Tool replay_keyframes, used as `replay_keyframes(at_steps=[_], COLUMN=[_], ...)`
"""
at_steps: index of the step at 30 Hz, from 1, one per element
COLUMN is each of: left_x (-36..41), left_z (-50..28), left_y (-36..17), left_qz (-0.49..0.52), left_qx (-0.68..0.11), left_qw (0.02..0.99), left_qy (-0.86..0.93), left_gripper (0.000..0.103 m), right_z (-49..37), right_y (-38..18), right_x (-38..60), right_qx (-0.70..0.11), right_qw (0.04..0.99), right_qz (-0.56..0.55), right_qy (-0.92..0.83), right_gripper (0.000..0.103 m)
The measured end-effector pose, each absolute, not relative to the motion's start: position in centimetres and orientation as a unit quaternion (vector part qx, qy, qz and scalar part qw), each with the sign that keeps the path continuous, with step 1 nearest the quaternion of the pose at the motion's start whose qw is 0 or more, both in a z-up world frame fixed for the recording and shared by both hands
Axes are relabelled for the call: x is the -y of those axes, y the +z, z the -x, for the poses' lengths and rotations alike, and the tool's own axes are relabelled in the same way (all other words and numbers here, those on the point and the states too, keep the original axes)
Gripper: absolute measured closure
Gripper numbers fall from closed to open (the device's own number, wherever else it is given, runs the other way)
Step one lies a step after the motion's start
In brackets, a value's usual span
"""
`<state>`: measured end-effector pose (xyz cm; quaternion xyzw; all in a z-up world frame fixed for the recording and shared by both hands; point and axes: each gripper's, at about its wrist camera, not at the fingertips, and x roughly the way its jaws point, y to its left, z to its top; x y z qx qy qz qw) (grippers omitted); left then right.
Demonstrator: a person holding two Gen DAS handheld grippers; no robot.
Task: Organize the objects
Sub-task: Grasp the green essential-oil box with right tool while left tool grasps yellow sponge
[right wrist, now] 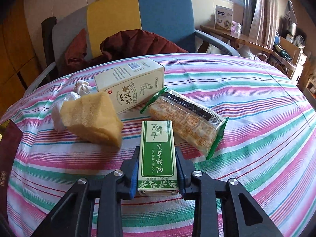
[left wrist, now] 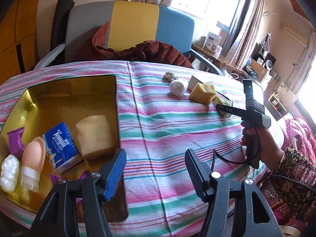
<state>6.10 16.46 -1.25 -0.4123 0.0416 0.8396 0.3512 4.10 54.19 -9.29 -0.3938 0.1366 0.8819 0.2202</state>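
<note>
**Right gripper clamps the essential-oil box; left gripper gapes beside the gold tray**

The green essential-oil box (right wrist: 157, 156) sits lengthwise between the right gripper (right wrist: 158, 169) fingers, pinched on both long sides, low over the striped cloth (right wrist: 256, 118). Just ahead and right of it lies the cracker packet (right wrist: 185, 119). Ahead and left sits the yellow sponge (right wrist: 92, 116), with a white bundle (right wrist: 59, 108) tucked behind it and the cream carton (right wrist: 130, 85) farther ahead.

The left gripper (left wrist: 156, 167) is spread wide with nothing between its fingers. To its left lies the gold tray (left wrist: 49, 90), holding a pale sponge (left wrist: 94, 136), a blue tissue pack (left wrist: 61, 148), a purple wrapper (left wrist: 16, 142), a peach-capped bottle (left wrist: 32, 162) and a white wad (left wrist: 8, 169).
</note>
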Motion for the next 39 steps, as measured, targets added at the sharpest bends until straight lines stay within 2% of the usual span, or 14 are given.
replay_keyframes(at_steps=[6,13,24,30,34,39], left_x=[-21.5,-30.0,-40.5,-42.4,-40.7,-38.3], left_z=[-4.9,-3.3,2.8,5.0,5.4,4.1], left_y=[-1.6,-1.1,-1.6,-3.9,-4.9,-6.0], left_qz=[0.425,0.406,0.424,0.465,0.478,0.489], left_qx=[-0.065,-0.130,-0.135,-0.110,-0.072,-0.074], left_qw=[0.382,0.418,0.381,0.359,0.365,0.369], left_qy=[0.818,0.802,0.810,0.802,0.796,0.787], left_gripper=[0.041,0.041,0.041,0.040,0.029,0.029], right_z=[-5.0,-5.6,-6.0,-6.0,-6.0,-6.0], right_y=[-9.3,-9.4,-9.4,-9.4,-9.4,-9.5], right_x=[-54.0,-54.2,-54.6,-54.7,-54.8,-54.8], right_qx=[-0.145,-0.157,-0.169,-0.172,-0.174,-0.176], right_qw=[0.228,0.247,0.252,0.251,0.251,0.251], right_qz=[0.378,0.368,0.361,0.360,0.360,0.359], right_qy=[0.885,0.883,0.882,0.882,0.882,0.882], right_gripper=[0.072,0.072,0.072,0.072,0.072,0.072])
